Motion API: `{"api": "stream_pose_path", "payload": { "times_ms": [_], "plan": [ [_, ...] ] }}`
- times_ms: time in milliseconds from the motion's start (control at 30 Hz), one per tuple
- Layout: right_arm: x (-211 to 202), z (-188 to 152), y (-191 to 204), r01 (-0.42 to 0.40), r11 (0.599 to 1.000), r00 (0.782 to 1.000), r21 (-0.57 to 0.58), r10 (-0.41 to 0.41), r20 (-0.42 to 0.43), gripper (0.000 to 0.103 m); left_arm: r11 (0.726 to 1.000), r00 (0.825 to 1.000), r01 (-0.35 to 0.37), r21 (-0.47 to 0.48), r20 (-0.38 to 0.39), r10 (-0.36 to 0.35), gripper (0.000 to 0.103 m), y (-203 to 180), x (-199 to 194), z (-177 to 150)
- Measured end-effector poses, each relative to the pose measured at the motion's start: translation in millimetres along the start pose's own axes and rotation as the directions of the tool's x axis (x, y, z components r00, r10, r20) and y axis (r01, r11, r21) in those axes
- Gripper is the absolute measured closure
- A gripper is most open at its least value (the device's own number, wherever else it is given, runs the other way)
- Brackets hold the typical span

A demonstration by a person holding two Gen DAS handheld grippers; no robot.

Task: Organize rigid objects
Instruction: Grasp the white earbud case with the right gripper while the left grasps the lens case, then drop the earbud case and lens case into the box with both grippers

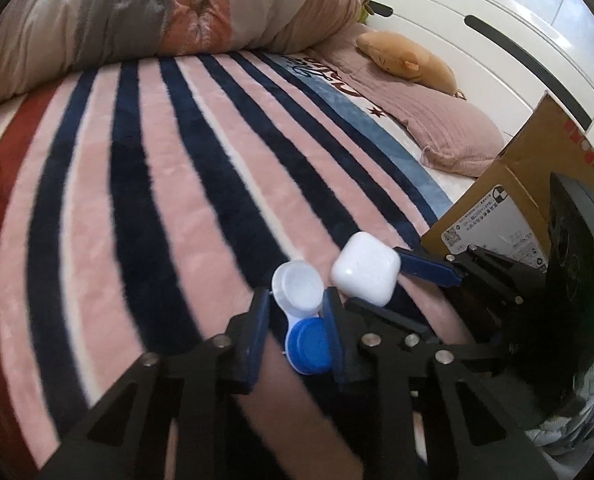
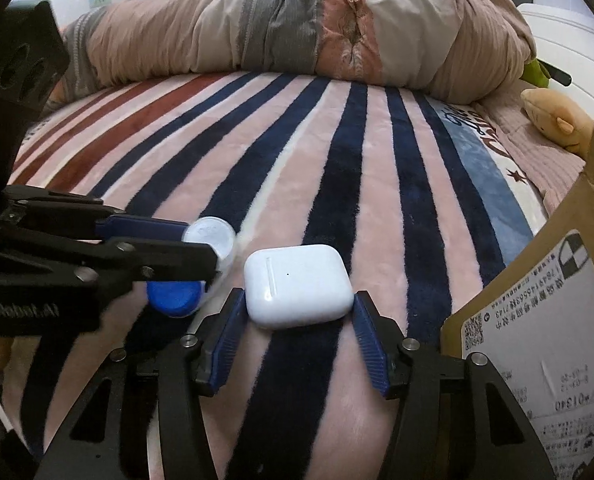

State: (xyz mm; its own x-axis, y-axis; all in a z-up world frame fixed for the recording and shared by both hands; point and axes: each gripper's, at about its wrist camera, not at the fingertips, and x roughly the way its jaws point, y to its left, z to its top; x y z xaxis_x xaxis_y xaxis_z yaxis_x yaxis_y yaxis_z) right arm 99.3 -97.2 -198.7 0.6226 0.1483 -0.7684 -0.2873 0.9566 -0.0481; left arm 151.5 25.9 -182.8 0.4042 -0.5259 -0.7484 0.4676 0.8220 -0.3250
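A contact lens case [image 1: 303, 312] with one white cap and one blue cap sits between the blue pads of my left gripper [image 1: 297, 326], which is shut on its blue end. It also shows in the right wrist view [image 2: 193, 276]. A white earbud case [image 2: 297, 290] is held between the pads of my right gripper [image 2: 297, 316], low over the striped blanket. In the left wrist view the earbud case [image 1: 365, 274] is just right of the lens case, nearly touching it.
A cardboard box [image 2: 537, 340] stands at the right, close to my right gripper. The striped blanket [image 2: 337, 160] covers the bed. A rolled duvet [image 2: 297, 28] lies along the back. A pillow [image 1: 437, 128] and a plush toy [image 1: 409, 60] lie at the far right.
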Motion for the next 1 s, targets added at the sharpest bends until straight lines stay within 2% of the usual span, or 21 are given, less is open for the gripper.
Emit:
{"api": "stream_pose_path", "payload": {
  "times_ms": [167, 333, 400, 467, 567, 700, 733, 800, 833, 867, 1000],
  "plan": [
    [-11, -7, 7, -0.052, 0.998, 0.998, -0.028, 0.051, -0.025, 0.053, 0.999, 0.999, -0.033, 0.042, -0.024, 0.034, 0.079, -3, -20, -17],
    [-27, -21, 19, -0.165, 0.984, 0.984, -0.062, 0.16, -0.075, 0.053, 0.997, 0.997, -0.043, 0.063, -0.054, 0.046, 0.076, -4, -42, -39],
    [-31, -26, 21, -0.183, 0.981, 0.981, -0.065, 0.178, -0.075, 0.053, 0.997, 0.997, -0.054, 0.054, -0.054, 0.057, 0.059, -5, -43, -44],
    [-31, -28, 20, -0.189, 0.98, 0.981, -0.067, 0.185, -0.066, 0.052, 0.996, 0.996, -0.078, 0.044, -0.047, 0.08, 0.052, -7, -38, -48],
    [-29, -28, 21, -0.193, 0.979, 0.98, -0.071, 0.189, -0.062, 0.052, 0.993, 0.993, -0.112, 0.027, -0.029, 0.113, 0.052, -10, -30, -52],
    [-24, -25, 27, -0.176, 0.978, 0.984, -0.112, 0.172, -0.047, 0.051, 0.983, 0.983, -0.186, 0.006, 0.004, 0.186, 0.064, -13, -25, -56],
    [-23, -24, 28, -0.173, 0.978, 0.985, -0.117, 0.169, -0.042, 0.052, 0.981, 0.981, -0.193, 0.006, 0.01, 0.193, 0.064, -13, -25, -57],
    [-22, -23, 30, -0.165, 0.978, 0.986, -0.131, 0.162, -0.036, 0.053, 0.982, 0.982, -0.191, -0.002, 0.013, 0.191, 0.065, -12, -27, -59],
    [-22, -23, 31, -0.16, 0.978, 0.987, -0.132, 0.157, -0.033, 0.053, 0.982, 0.981, -0.191, -0.008, 0.015, 0.191, 0.073, -11, -30, -60],
    [-22, -22, 31, -0.155, 0.979, 0.988, -0.133, 0.152, -0.032, 0.053, 0.981, 0.98, -0.196, -0.012, 0.013, 0.196, 0.075, -8, -33, -61],
    [-34, -22, 35, -0.161, 0.976, 0.987, -0.146, 0.16, -0.018, 0.053, 0.98, 0.98, -0.197, -0.034, 0.025, 0.198, 0.075, -3, -54, -67]
  ]
}}
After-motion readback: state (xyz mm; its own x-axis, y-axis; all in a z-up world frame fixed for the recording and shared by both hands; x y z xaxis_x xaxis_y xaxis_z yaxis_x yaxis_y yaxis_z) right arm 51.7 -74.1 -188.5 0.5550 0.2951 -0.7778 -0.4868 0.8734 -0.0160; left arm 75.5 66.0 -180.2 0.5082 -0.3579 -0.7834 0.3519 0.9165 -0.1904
